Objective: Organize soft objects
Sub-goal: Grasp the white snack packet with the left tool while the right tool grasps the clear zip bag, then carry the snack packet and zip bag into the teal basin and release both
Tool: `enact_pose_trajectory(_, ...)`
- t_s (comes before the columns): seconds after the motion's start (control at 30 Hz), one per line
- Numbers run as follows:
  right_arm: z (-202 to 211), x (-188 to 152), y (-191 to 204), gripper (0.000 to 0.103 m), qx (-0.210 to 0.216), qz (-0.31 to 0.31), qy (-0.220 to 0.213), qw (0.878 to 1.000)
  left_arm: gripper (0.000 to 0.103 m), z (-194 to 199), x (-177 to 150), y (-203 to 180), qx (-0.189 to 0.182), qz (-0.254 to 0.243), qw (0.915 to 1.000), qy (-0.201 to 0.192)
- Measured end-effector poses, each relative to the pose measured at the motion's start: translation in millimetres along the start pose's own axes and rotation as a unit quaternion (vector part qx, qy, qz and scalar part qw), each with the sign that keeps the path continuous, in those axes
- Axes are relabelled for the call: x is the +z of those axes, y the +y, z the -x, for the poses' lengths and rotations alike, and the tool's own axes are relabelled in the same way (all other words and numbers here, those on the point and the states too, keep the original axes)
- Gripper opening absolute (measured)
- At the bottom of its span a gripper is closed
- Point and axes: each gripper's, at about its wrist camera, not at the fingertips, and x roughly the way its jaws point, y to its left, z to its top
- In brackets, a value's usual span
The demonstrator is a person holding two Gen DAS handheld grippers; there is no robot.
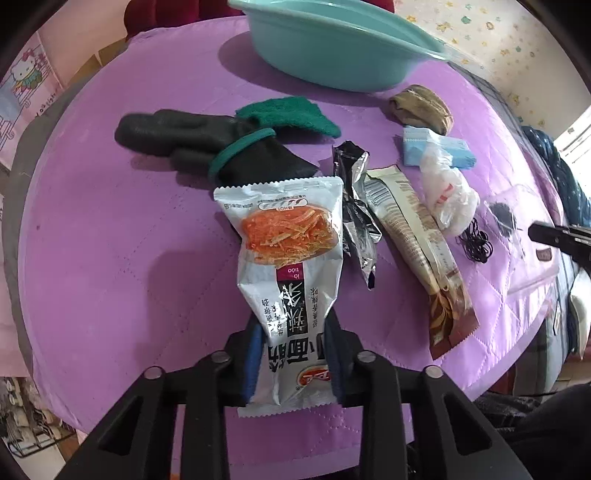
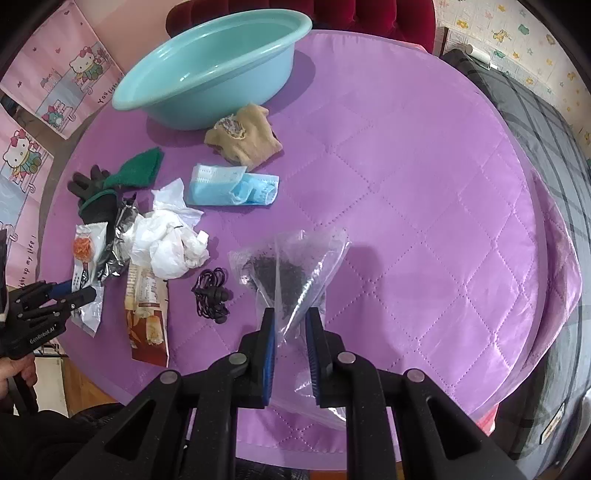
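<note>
Right gripper (image 2: 291, 332) is pinching a clear plastic bag of dark bits (image 2: 291, 273) near the purple quilted table's (image 2: 424, 192) near edge; the right half is wide open. Left gripper (image 1: 295, 350) clamps a silver snack packet (image 1: 284, 258) amid clutter, teal plastic basin (image 2: 207, 74) far left.

A home: cartoon-cat posters (image 2: 44, 122) at nine o'clock, a quilted purple tablecloth (image 2: 406, 184), red velvet headboard (image 2: 369, 14) at twelve.
</note>
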Motion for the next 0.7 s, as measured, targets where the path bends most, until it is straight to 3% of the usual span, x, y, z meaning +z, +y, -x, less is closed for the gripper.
enact_pose_trajectory(0.17,13,-4,-9,0.015,0.004,-0.003,-0.004,1.000,0.025,14,-5,-1,-0.001,-0.004,0.9999,-0.010)
enact_pose_trajectory(0.4,19,-5,-7,0.015,0.001,0.001,-0.013,1.000,0.024,29,-9,-5,0.012,-0.022,0.9992,-0.030)
enact_pose_trajectory(0.7,34,-5,-3,0.015,-0.005,0.006,-0.029,1.000,0.024,56,-7,-5,0.002,-0.027,0.9982,-0.053)
